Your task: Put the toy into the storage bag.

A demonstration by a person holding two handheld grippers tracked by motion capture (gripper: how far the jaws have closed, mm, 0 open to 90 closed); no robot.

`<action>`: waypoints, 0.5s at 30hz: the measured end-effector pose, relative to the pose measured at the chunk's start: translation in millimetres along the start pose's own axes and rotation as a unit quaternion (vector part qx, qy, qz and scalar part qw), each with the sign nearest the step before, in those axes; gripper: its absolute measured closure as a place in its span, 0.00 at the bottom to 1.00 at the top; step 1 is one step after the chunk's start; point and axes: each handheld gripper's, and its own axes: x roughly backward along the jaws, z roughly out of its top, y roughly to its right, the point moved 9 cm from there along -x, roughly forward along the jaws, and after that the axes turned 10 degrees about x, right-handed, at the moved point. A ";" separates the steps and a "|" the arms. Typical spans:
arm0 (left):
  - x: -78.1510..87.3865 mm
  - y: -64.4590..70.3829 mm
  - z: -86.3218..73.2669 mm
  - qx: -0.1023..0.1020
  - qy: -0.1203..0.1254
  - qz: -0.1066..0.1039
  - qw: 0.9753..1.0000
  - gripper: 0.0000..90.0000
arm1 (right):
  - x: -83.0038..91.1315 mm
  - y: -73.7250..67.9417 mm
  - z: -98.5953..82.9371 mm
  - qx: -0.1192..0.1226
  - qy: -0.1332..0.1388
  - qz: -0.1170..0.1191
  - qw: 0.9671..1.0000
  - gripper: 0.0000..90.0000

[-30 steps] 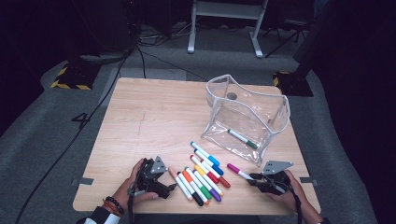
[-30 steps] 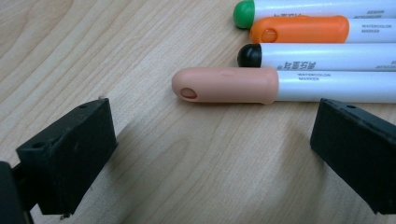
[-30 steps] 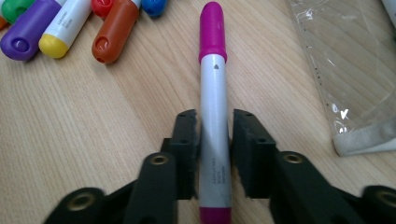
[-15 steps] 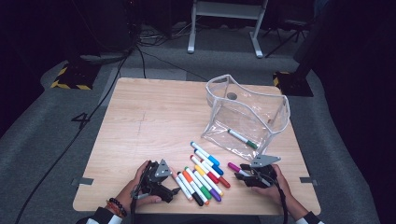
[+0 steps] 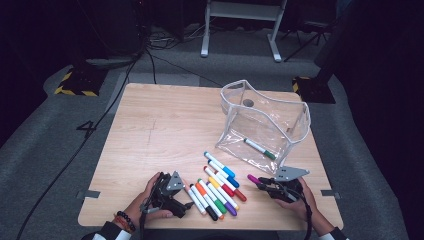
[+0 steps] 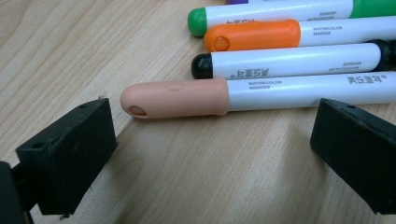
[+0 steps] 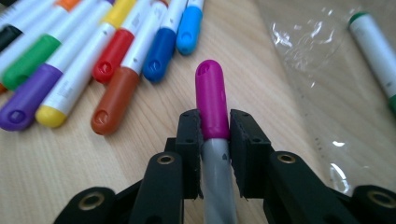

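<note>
Clamping the magenta marker (image 7: pixel 212 100) near its cap, the right gripper (image 7: pixel 214 133) is holding it by the desk's near right edge, short of the clear pouch (image 5: pixel 265 125). Light, stiff and slick, it likely suits a mid-barrel grip. The left gripper (image 6: pixel 212 140) is gaping wide beside the peach marker (image 6: pixel 196 96).

- Counter (image 5: pixel 165 130): pale wood-grain top, matt; grain lines run fine and straight in the left gripper view.
- Pouch (image 5: pixel 265 127): clear, soft plastic with a glossy sheen and creases that catch light; pale trim along its rim.
- Magenta marker (image 7: pixel 211 100): smooth plastic cap, semi-gloss, with a grey barrel behind it.
- Peach marker (image 6: pixel 187 97): satin plastic cap; white barrel glossy, with printed lettering.
- Right claw (image 7: pixel 215 126): black, matt pads with a ribbed inner face; brass-coloured metal inserts in the arms.
- Left claw (image 6: pixel 210 140): matt black blocks, slightly rough at the edges.
</note>
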 end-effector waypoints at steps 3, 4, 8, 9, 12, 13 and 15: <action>1.1 -0.9 -1.0 -0.002 0.000 -0.001 1.000 0.01 | 9.4 1.7 6.3 0.000 0.017 -0.005 1.000 0.83; 1.8 -1.8 -1.6 -0.002 -0.001 -0.001 1.000 0.01 | 19.1 1.5 13.9 0.007 0.028 -0.012 1.000 0.83; 3.7 -6.5 -2.9 0.002 0.000 0.004 1.000 0.00 | 34.2 1.5 29.4 0.018 0.044 -0.025 0.999 0.83; 3.8 -6.6 -2.9 0.002 0.000 0.004 1.000 0.01 | 44.5 2.3 41.7 0.023 0.055 -0.029 0.998 0.83; 3.8 -6.6 -2.9 0.002 0.000 0.004 1.000 0.01 | 59.3 6.7 63.6 0.030 0.075 -0.036 0.996 0.83; 3.8 -6.6 -2.9 0.002 0.000 0.004 1.000 0.01 | 59.3 6.7 63.6 0.030 0.075 -0.036 0.996 0.83; 3.8 -6.6 -3.1 0.003 0.001 0.004 1.000 0.01 | 67.7 9.6 78.4 0.035 0.085 -0.036 0.995 0.83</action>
